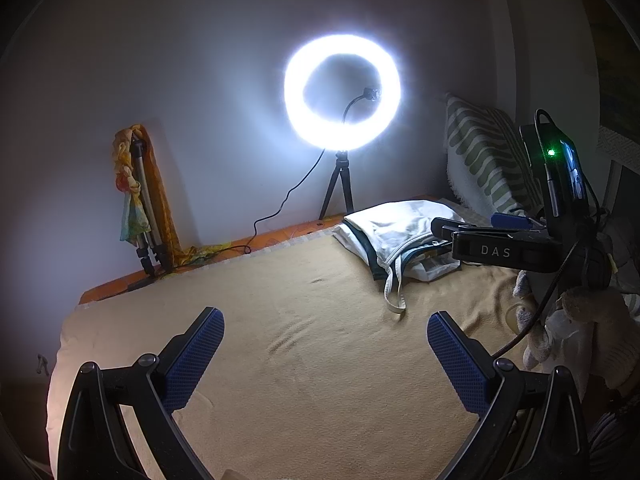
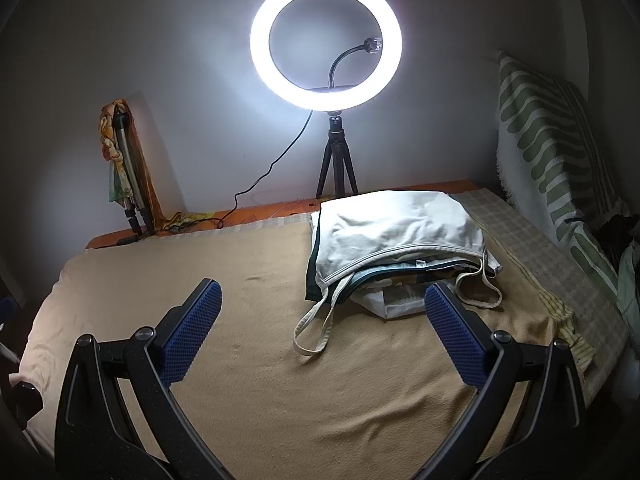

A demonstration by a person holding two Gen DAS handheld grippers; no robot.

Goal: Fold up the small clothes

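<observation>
A pile of folded small clothes lies at the back right of the tan blanket, a white strappy top uppermost with its straps trailing forward. The pile also shows in the left wrist view. My left gripper is open and empty above the bare blanket. My right gripper is open and empty, just short of the pile. In the left wrist view the right gripper's body hangs at the pile's right side.
A lit ring light on a small tripod stands at the bed's far edge, its cable trailing left. A folded tripod draped with cloth leans on the wall. A green striped pillow stands at the right.
</observation>
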